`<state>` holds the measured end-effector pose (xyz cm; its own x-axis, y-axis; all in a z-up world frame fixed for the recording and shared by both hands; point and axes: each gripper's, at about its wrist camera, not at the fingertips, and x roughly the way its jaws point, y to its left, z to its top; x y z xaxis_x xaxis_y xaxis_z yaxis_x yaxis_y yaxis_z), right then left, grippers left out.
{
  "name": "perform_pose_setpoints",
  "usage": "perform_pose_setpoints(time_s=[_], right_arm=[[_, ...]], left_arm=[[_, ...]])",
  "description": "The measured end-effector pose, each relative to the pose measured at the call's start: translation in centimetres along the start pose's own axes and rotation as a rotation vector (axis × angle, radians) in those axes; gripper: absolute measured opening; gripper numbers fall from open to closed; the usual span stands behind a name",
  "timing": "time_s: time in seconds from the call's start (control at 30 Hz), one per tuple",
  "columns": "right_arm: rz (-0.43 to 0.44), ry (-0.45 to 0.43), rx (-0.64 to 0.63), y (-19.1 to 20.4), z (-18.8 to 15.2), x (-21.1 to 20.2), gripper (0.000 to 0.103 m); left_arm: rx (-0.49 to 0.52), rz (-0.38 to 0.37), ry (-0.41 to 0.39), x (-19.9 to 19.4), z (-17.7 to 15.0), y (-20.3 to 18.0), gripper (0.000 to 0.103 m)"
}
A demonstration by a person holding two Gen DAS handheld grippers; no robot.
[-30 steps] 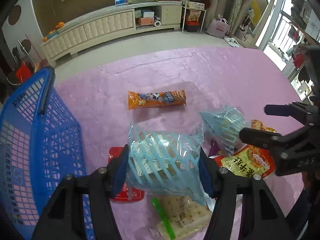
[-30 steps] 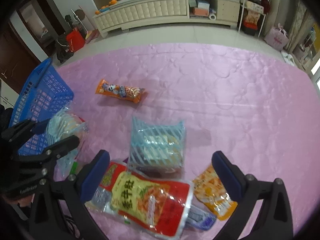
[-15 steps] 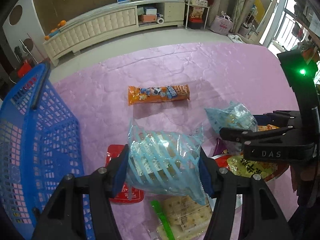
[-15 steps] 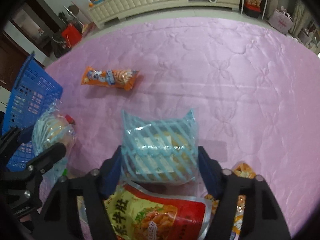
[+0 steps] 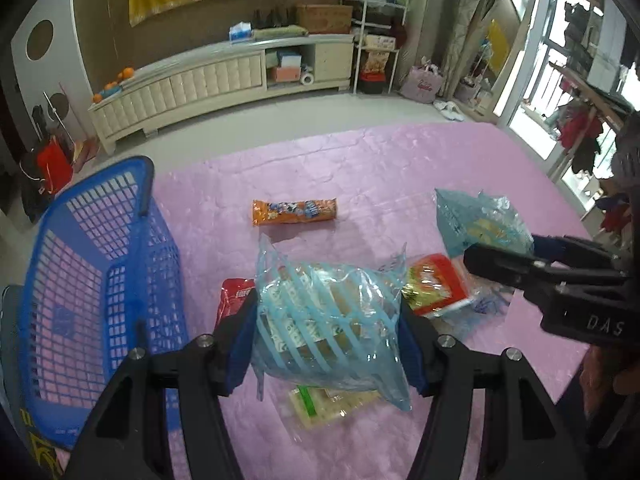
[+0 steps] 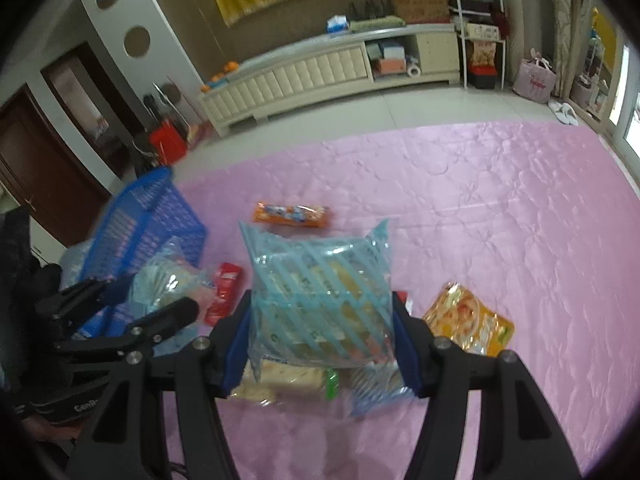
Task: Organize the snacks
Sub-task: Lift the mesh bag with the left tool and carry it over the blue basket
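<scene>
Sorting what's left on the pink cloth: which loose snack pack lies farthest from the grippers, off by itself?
The long orange pack, lying alone beyond the held blue-striped bags; the red packs and cracker pack cluster near the grippers.

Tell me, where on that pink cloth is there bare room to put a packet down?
The widest free patch of the pink cloth runs from the orange packet back toward the floor and across to the right edge. The blue basket looks empty too. It is crowded near the grippers, around the red packet and cracker packet.
</scene>
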<state>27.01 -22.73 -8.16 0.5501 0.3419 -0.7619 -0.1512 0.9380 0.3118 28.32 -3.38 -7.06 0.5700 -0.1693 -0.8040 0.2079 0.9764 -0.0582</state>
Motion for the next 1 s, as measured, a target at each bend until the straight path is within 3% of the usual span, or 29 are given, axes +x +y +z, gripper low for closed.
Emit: perform_pose_setpoints(time_s=[0.2,0.5,0.77,1.0], right_arm=[[0.013,-0.02,-0.054,2.8,-0.4,-2.8,0.066],[0.049,-0.061,-0.2,8.2,2.4,-4.7,0.066],[0.116,-0.055,-0.302,13.6,5.3,-3.7,0.066],[0.192,0.009,-0.358,18.2,7.6,0.0,0.066]], left_arm=[[0.0,0.003,-0.075,-5.1,-0.2,0.3,0.059],[0.012,0.106,-0.174,-11.9,0.7,4.8,0.059],[-0.017,0.162,-0.174,-14.0,1.9,9.9,0.059],[-0.097,0.157,-0.12,-12.6,2.8,15.6,0.059]])
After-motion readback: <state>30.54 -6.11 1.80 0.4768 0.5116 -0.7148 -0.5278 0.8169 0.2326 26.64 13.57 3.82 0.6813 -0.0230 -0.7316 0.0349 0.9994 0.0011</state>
